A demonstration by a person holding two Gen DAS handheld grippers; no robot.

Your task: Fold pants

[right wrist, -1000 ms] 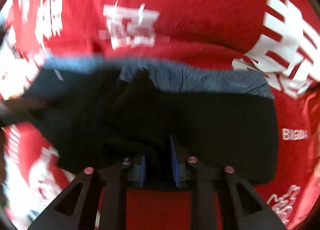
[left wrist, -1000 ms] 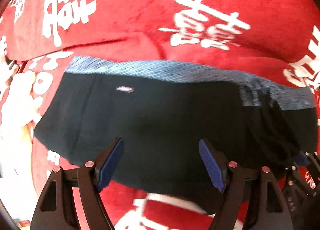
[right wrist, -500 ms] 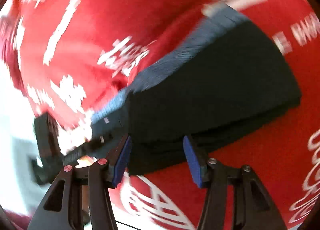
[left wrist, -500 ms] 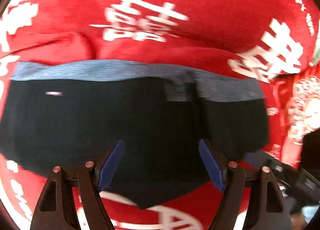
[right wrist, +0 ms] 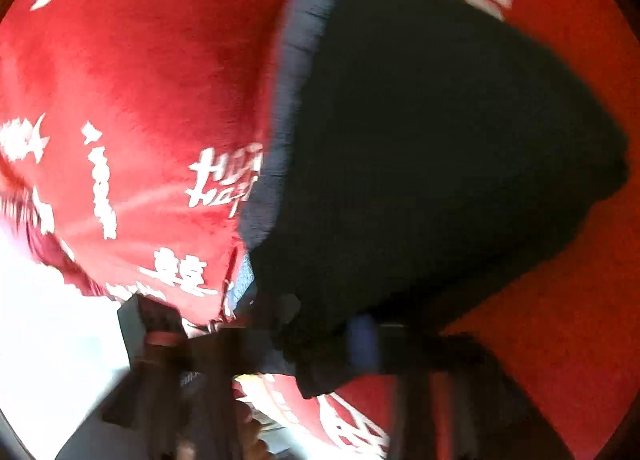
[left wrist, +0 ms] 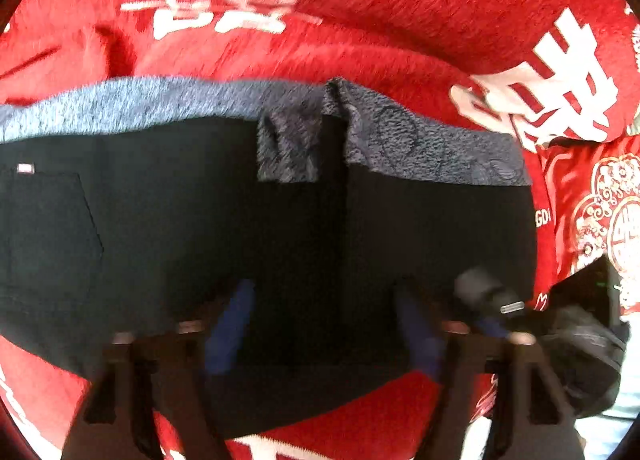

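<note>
The black pants [left wrist: 280, 227] with a grey-blue waistband [left wrist: 120, 103] lie folded on the red cloth. In the left wrist view my left gripper [left wrist: 324, 324] is open, its blue pads over the near edge of the pants, holding nothing. In the right wrist view the pants [right wrist: 440, 147] fill the right half, the waistband [right wrist: 284, 107] running up the middle. My right gripper [right wrist: 320, 340] is blurred at the pants' near edge; one blue pad [right wrist: 360, 344] shows and the other is hidden by fabric. The other gripper's dark body [left wrist: 492, 300] shows at the left view's lower right.
A red cloth with white characters [left wrist: 400, 11] covers the surface under the pants and also shows in the right wrist view [right wrist: 140, 99]. A patterned red and white piece [left wrist: 600, 211] lies at the right. A bright white area [right wrist: 48, 320] lies beyond the cloth's edge.
The right gripper let go of the pants' fold, opened, and swung to the pants' side edge. The left gripper stayed open and shifted right along the pants' near edge.
</note>
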